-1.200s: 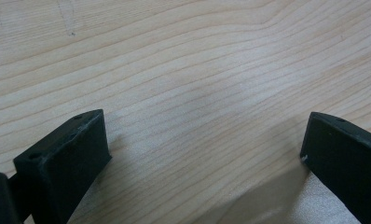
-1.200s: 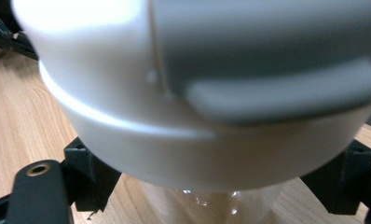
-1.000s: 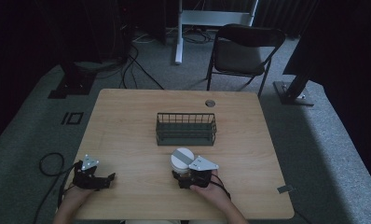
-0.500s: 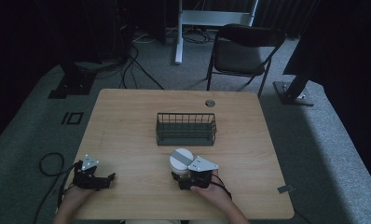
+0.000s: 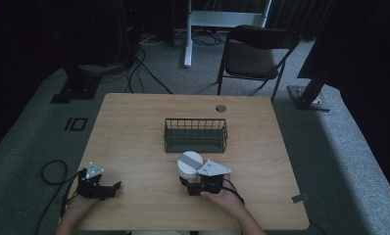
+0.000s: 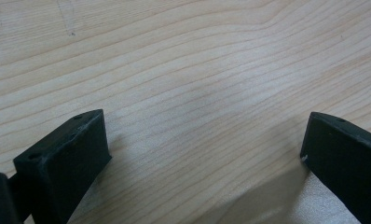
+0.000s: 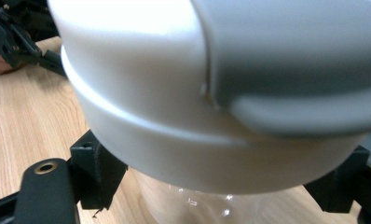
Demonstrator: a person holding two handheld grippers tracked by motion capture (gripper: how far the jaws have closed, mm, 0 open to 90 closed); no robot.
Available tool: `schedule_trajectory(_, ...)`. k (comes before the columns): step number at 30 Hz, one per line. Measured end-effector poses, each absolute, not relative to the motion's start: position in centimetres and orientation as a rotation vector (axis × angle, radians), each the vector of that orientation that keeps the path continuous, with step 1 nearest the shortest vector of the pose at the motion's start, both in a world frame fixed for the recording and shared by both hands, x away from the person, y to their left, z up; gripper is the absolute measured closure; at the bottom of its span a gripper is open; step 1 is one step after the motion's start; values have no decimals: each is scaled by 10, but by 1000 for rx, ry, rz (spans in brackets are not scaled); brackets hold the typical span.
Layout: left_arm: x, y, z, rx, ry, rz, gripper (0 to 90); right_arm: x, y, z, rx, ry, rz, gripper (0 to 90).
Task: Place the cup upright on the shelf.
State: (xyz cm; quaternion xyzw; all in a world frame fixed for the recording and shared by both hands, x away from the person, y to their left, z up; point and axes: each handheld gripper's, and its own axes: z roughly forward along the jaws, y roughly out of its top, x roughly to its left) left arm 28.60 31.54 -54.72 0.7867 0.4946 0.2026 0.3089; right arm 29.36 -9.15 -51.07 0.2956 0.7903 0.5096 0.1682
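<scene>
we clench our right gripper [image 5: 193,185] on the clear jar with white-grey lid [image 5: 189,165], near the wire basket [image 5: 195,134]; our left gripper [image 6: 204,154] rests released on the tabletop [image 5: 134,142].

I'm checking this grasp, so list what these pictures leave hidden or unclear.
- Jar: its clear body is cut off by the bottom edge of the right gripper view; the white lid hides most of it.
- Right gripper fingers: whether they touch the jar is unclear; the lid covers the contact.
- Jar contents: too small in the high view, cut off up close.
- Wire basket: its inside is too dim to tell.
</scene>
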Motion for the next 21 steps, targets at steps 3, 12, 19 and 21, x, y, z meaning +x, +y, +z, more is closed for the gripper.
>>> schedule_trajectory(3,286,315,-547,2079,1307,535,11,296,-93,-505,845,2230,1460,186)
schedule_trajectory(12,286,315,-547,2079,1307,535,11,306,-97,-481,856,2181,1501,186)
schedule_trajectory(19,286,315,-547,2076,1309,535,11,318,-100,-464,862,2136,1502,186)
schedule_trajectory(21,286,315,-547,2078,1307,537,11,321,-101,-458,864,2120,1505,186)
